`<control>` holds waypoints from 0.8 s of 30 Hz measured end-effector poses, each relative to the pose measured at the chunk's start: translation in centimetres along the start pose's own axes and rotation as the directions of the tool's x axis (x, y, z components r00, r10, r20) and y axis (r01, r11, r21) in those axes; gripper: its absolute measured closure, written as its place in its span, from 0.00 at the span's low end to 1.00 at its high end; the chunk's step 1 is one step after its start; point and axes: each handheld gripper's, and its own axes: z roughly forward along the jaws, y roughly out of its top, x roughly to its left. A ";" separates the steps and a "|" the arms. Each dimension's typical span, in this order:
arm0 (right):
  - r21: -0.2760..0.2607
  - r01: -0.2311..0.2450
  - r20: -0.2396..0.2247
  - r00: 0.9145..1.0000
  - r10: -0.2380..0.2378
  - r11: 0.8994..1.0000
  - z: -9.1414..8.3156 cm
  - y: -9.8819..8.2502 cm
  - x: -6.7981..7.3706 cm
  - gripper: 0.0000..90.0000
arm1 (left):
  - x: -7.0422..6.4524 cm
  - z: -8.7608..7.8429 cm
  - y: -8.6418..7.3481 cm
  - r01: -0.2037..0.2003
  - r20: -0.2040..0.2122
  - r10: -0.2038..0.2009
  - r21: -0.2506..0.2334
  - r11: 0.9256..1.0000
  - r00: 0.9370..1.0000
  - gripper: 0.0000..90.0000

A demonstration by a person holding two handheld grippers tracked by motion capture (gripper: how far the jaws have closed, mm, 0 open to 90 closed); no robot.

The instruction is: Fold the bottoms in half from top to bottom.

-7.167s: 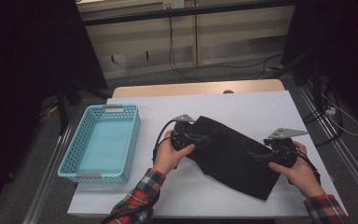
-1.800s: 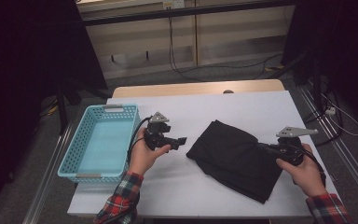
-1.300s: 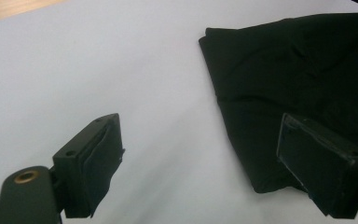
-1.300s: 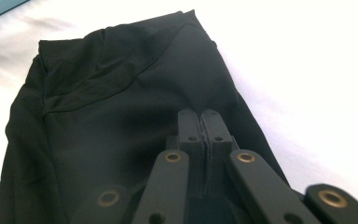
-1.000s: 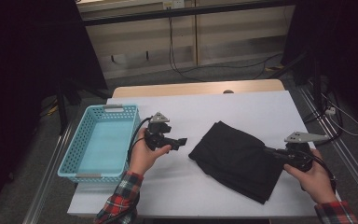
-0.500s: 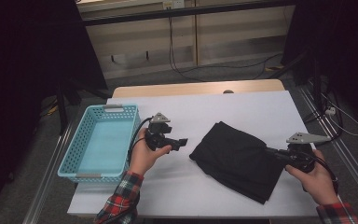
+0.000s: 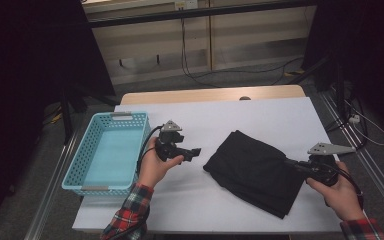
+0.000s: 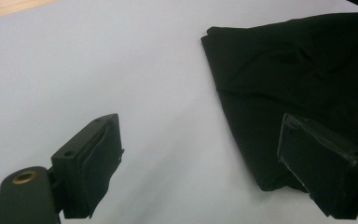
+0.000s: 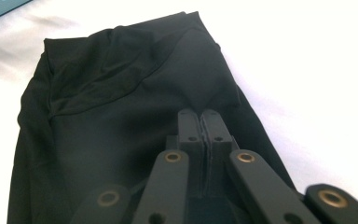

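The white table point(image 7: 220, 125) is carrying a folded black cloth point(image 7: 257, 170) lying between the two grippers. The blue basket point(image 7: 87, 172) is sitting just outside the left gripper point(image 7: 196, 151), showing only its bare floor. The left gripper's jaws are standing wide apart above the table, while the right gripper point(image 7: 291, 164) is pinching the cloth's near edge.

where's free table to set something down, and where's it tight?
Free: the far strip of the white table beyond the black cloth; the gap between the left tool and the cloth; the front edge between both forearms; inside the blue basket. Tight: the right side, where the right tool is shut on the cloth.
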 end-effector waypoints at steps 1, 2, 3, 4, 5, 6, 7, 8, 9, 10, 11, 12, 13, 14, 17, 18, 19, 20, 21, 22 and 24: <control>0.005 0.002 0.000 1.000 -0.002 1.000 -0.1 -0.1 0.0 1.00 | 0.0 0.0 0.0 -0.001 -0.001 0.001 -0.001 1.000 1.000 0.15; 0.004 0.003 0.001 1.000 -0.003 1.000 -0.2 -0.2 0.0 1.00 | 0.0 0.0 0.0 0.003 0.000 -0.003 -0.004 1.000 1.000 0.15; 0.003 0.002 0.002 1.000 -0.002 1.000 -0.3 -0.3 -0.1 1.00 | 0.0 0.0 0.0 0.002 0.000 -0.002 -0.003 1.000 1.000 0.15; 0.003 -0.002 0.002 1.000 0.002 1.000 -0.5 -0.4 -0.1 1.00 | 0.0 0.0 0.0 0.000 0.000 0.000 -0.001 1.000 1.000 0.15; 0.002 -0.004 0.006 1.000 0.004 1.000 -0.6 -0.5 -0.2 1.00 | 0.0 0.0 0.0 -0.001 0.001 0.001 0.001 1.000 1.000 0.15; 0.000 -0.006 0.006 1.000 0.006 1.000 -0.7 -0.5 -0.3 1.00 | -0.1 0.1 0.0 -0.001 0.000 0.001 0.004 1.000 1.000 0.15; -0.001 -0.008 0.005 1.000 0.008 1.000 -0.8 -0.6 -0.3 1.00 | -0.1 0.1 0.0 -0.002 0.002 0.002 0.003 1.000 1.000 0.15; -0.001 -0.008 0.007 1.000 0.008 1.000 -0.8 -0.6 -0.3 1.00 | -0.1 0.2 0.0 -0.002 0.002 0.002 0.003 1.000 1.000 0.15; -0.002 -0.009 0.007 1.000 0.009 1.000 -0.9 -0.6 -0.3 1.00 | -0.1 0.2 0.0 -0.006 0.006 0.006 0.006 1.000 1.000 0.15; -0.002 -0.010 0.007 1.000 0.010 1.000 -0.9 -0.7 -0.3 1.00 | -0.2 0.2 0.0 -0.005 0.006 0.004 0.006 1.000 1.000 0.15; -0.004 -0.009 0.007 1.000 0.009 1.000 -0.9 -0.7 -0.3 1.00 | -0.2 0.3 0.0 -0.001 0.004 0.001 0.003 1.000 1.000 0.15; -0.005 -0.009 0.006 1.000 0.009 1.000 -1.0 -0.7 -0.3 1.00 | -0.2 0.3 0.0 -0.003 0.006 0.003 0.005 1.000 1.000 0.15; -0.004 -0.010 0.005 1.000 0.010 1.000 -1.0 -0.7 -0.2 1.00 | -0.2 0.3 0.0 -0.003 0.006 0.003 0.002 1.000 1.000 0.15; -0.005 -0.009 0.005 1.000 0.009 1.000 -1.1 -0.7 -0.2 1.00 | -0.3 0.3 0.0 -0.003 0.005 0.003 0.004 1.000 1.000 0.15; -0.007 -0.012 0.005 1.000 0.012 1.000 -1.3 -0.8 -0.2 1.00 | -0.2 0.3 0.0 -0.001 0.006 0.001 0.003 1.000 1.000 0.15; -0.008 -0.014 0.007 1.000 0.014 1.000 -1.4 -0.9 -0.2 1.00 | -0.2 0.3 0.0 0.000 0.006 0.000 0.003 1.000 1.000 0.15; -0.006 -0.017 0.006 1.000 0.017 1.000 -1.5 -0.9 -0.2 1.00 | -0.2 0.3 0.0 0.001 0.006 -0.001 0.000 1.000 1.000 0.15; -0.008 -0.016 0.006 1.000 0.016 1.000 -1.6 -1.0 -0.2 1.00 | -0.2 0.3 0.0 0.001 0.006 -0.001 0.003 1.000 1.000 0.15; -0.008 -0.018 0.008 1.000 0.018 1.000 -1.7 -1.0 -0.2 1.00 | -0.3 0.3 0.0 -0.001 0.005 0.001 0.005 1.000 1.000 0.15; -0.010 -0.018 0.006 1.000 0.018 1.000 -1.8 -1.1 -0.3 1.00 | -0.3 0.3 -0.1 -0.005 0.007 0.005 0.009 1.000 1.000 0.15; -0.014 -0.020 0.009 1.000 0.020 1.000 -2.1 -1.2 -0.2 1.00 | -0.4 0.4 -0.1 -0.003 0.011 0.003 0.010 1.000 1.000 0.15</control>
